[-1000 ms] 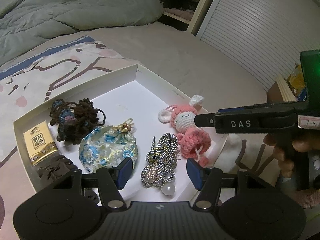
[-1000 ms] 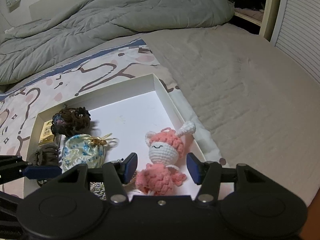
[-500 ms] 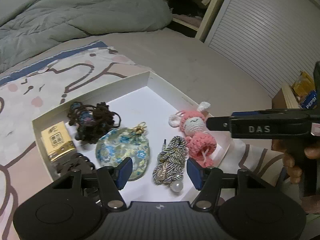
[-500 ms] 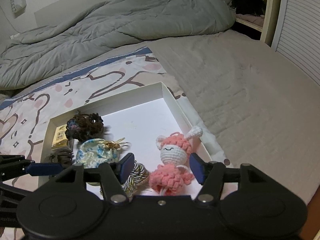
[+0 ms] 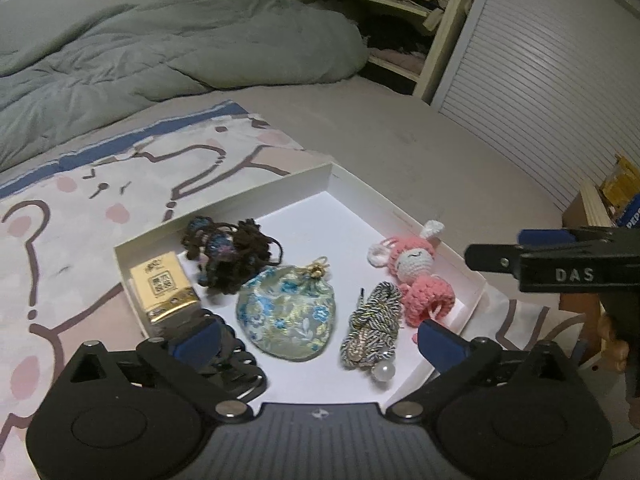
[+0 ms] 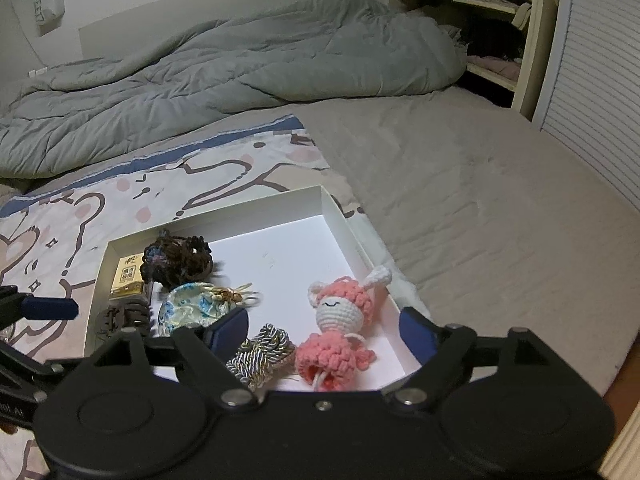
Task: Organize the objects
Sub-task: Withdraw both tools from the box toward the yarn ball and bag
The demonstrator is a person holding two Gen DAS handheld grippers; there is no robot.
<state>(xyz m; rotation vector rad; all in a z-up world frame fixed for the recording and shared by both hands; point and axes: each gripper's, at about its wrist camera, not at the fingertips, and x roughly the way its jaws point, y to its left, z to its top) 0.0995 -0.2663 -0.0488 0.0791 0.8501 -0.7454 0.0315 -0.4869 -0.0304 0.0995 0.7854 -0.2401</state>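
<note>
Here, a shallow white box [image 5: 362,190] sits on a cartoon-print sheet [image 5: 80,208] spread over a bed, six small items laid out inside it. Along its left wall lie a gold packet [image 5: 163,286] and, nearer the camera, what appears to be a dark brown hair claw [image 6: 124,316], partly hidden by a finger. A tangle of dark yarn [image 5: 230,254] sits beside the packet, a blue floral drawstring pouch [image 5: 288,312] in the middle, a coiled braided cord [image 5: 372,320] with a pearl bead to its right, and a pink crochet doll [image 5: 420,272] against the right wall. The left gripper [image 5: 316,338] hovers over the near edge, jaws just spread wide, gripping nothing. The right gripper [image 6: 320,326] also holds nothing, jaws just opened, with the doll and cord lying below them. A rumpled grey duvet [image 6: 224,80] fills the background.
</note>
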